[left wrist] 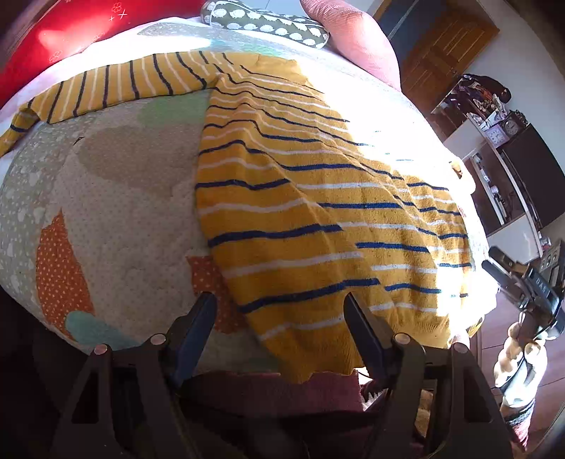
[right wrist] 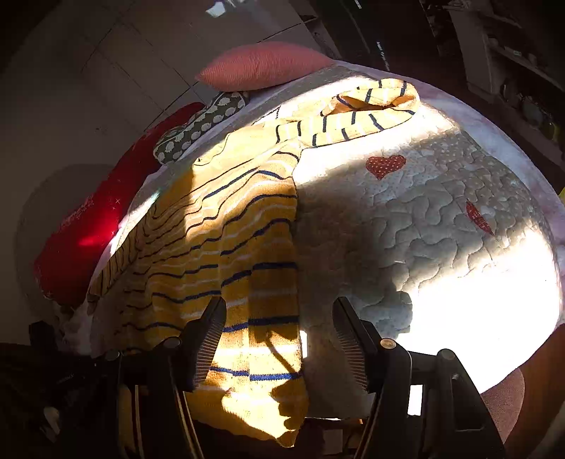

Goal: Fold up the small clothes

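A small yellow sweater with navy and white stripes lies flat on a quilted bed cover, its hem toward me. One sleeve stretches out to the left. In the right wrist view the sweater fills the left half and its other sleeve lies folded at the far end. My left gripper is open and empty, just above the sweater's near left hem. My right gripper is open and empty, over the sweater's near right hem corner. The right gripper also shows in the left wrist view.
A pink pillow, a patterned green cushion and a red cushion lie at the bed's far end. Shelves with clutter stand to the right. Bright sunlight washes out the quilt at the right.
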Demonstrator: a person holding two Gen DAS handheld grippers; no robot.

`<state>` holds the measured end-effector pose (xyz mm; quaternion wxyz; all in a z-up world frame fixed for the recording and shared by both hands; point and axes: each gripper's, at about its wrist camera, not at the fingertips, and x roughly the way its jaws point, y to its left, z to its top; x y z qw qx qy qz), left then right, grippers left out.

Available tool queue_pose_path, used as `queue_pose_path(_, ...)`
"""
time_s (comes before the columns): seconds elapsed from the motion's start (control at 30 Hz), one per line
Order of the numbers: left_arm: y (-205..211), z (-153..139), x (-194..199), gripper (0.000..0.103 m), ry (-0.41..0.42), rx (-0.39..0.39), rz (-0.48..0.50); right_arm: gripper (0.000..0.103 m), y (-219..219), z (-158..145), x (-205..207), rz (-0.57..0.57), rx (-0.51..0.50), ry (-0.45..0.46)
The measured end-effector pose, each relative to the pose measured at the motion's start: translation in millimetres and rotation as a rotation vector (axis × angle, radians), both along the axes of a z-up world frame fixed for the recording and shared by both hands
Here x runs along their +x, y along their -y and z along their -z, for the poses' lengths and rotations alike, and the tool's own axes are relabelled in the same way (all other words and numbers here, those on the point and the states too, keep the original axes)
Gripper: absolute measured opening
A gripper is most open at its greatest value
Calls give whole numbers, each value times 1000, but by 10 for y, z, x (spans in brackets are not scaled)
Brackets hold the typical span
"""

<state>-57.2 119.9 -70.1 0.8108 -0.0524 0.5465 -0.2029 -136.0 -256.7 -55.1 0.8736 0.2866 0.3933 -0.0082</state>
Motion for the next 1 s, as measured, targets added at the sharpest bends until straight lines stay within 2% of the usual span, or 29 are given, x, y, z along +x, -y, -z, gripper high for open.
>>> queue_pose_path(0.07, 129, 60, -4, 12, -17, 72, 48, 67, -33, -86, 203, -12, -20, 17)
queue_pose_path(0.1, 158, 91, -9, 11, -26, 97, 58, 67, -26, -132, 298, -19, -35, 19)
queue_pose_path(0.17, 115, 82, -34, 11, -21, 99, 60, 67, 25, -247, 524, -28, -108, 24)
queue_pose_path(0.3, -133, 19, -115, 8, -35, 83, 41, 67, 246, -366, 1219, 3, -392, -17)
queue_pose_path(0.4, -349, -30, -177, 6, -43, 59, 25, 67, 384, -248, 1779, 14, -601, -92)
queue_pose_path(0.47, -533, -96, -207, 6, -36, 44, -19, 67, 445, -115, 2061, 1, -681, -144)
queue_pose_path(0.57, -712, -241, -212, 7, 10, 70, -82, 66, 571, 98, 2385, 12, -812, -226)
queue_pose_path(0.6, -745, -282, -195, 7, 22, 78, -98, 43, 633, 132, 2449, 18, -826, -235)
queue_pose_path(0.63, -763, -313, -172, 7, 27, 76, -111, 5, 724, 151, 2500, 14, -782, -243)
queue_pose_path(0.67, -779, -336, -141, 9, 28, 69, -121, 5, 860, 157, 2535, 21, -701, -261)
queue_pose_path(0.77, -780, -352, -24, 19, 24, 47, -144, 5, 1346, -63, 2377, 159, -528, -176)
queue_pose_path(0.8, -749, -337, 30, 19, 18, 42, -150, 5, 1539, -123, 2301, 219, -480, -160)
queue_pose_path(0.9, -621, -265, 163, 19, -8, 20, -158, 5, 2077, -221, 2025, 417, -435, -174)
queue_pose_path(1.0, -520, -217, 239, 19, -24, 3, -151, 5, 2577, -155, 1704, 572, -363, -221)
